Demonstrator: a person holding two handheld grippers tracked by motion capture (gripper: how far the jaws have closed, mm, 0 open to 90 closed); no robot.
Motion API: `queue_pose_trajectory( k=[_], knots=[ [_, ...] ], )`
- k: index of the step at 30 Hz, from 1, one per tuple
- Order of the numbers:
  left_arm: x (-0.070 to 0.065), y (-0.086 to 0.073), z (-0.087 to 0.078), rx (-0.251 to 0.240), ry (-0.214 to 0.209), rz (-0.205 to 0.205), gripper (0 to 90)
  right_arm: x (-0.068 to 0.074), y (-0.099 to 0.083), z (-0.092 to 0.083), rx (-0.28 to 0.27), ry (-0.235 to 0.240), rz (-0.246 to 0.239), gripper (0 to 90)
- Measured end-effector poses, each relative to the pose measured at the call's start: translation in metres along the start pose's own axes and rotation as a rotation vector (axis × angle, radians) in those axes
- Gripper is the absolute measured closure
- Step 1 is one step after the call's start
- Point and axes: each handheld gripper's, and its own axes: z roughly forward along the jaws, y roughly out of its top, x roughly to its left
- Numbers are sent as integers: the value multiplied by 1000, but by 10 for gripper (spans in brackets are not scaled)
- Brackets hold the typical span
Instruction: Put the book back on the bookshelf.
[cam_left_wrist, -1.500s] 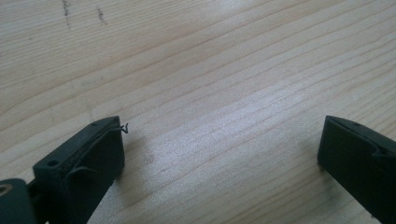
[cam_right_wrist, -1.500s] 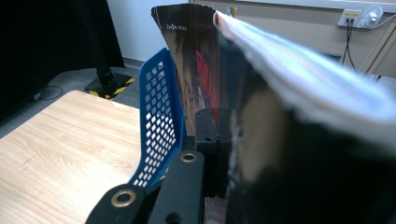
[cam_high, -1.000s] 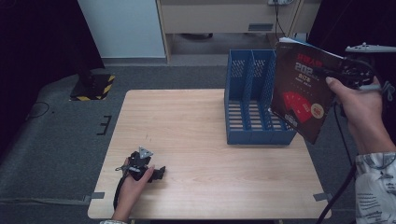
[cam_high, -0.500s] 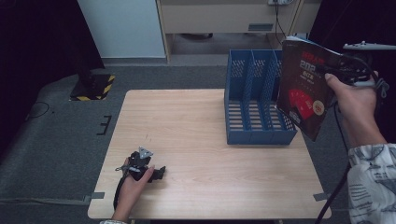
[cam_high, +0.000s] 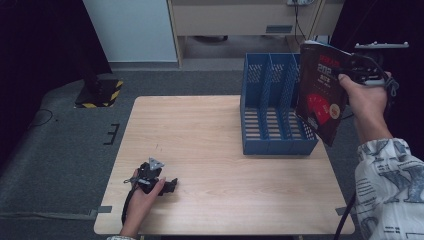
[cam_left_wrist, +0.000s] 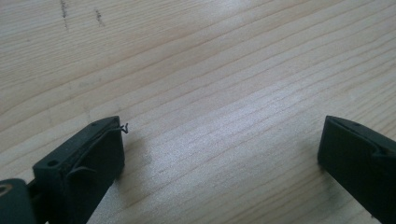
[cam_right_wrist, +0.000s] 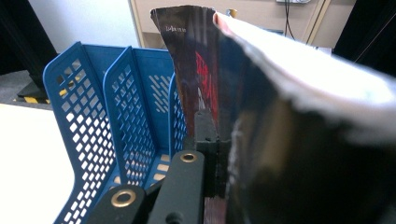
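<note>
At the near left of the wooden table (cam_high: 215, 135) we see the left gripper (cam_high: 170, 186) lying under the person's left hand (cam_high: 146, 192), close to the near edge, with its grey three-cornered plate on top and its cable trailing off the table's front. In the left gripper view its two black jaws stand wide apart over bare wood grain, with nothing between them. Moving right across the open middle of the table, we come to the blue file rack (cam_high: 272, 107) (a perforated plastic organiser with three upright slots), which stands at the far right part of the tabletop with its open side facing up and toward us. At the far right the right hand (cam_high: 367, 97) holds the right gripper (cam_high: 350, 70) up in the air, above and just to the right of the rack. Its jaws are clamped tight on a magazine (cam_high: 322, 92) with a dark cover and red print; the magazine hangs roughly upright, tilted a little, with its lower corner dipping in front of the rack's right wall. In the right gripper view the magazine (cam_right_wrist: 289, 121) rises from between the jaws with its pages fanning slightly at the top, and the rack's blue dividers (cam_right_wrist: 116, 107) stand just to its left. The patterned sleeve (cam_high: 387, 185) of the right arm shows at the near right.
</note>
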Motion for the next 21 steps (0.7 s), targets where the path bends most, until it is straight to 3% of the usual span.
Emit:
queue_pose_trajectory(
  k=[21],
  knots=[
    [-1, 0, 0, 2, -2, 3, 0, 5, -1, 25, -17, -14, 25, 871]
  ],
)
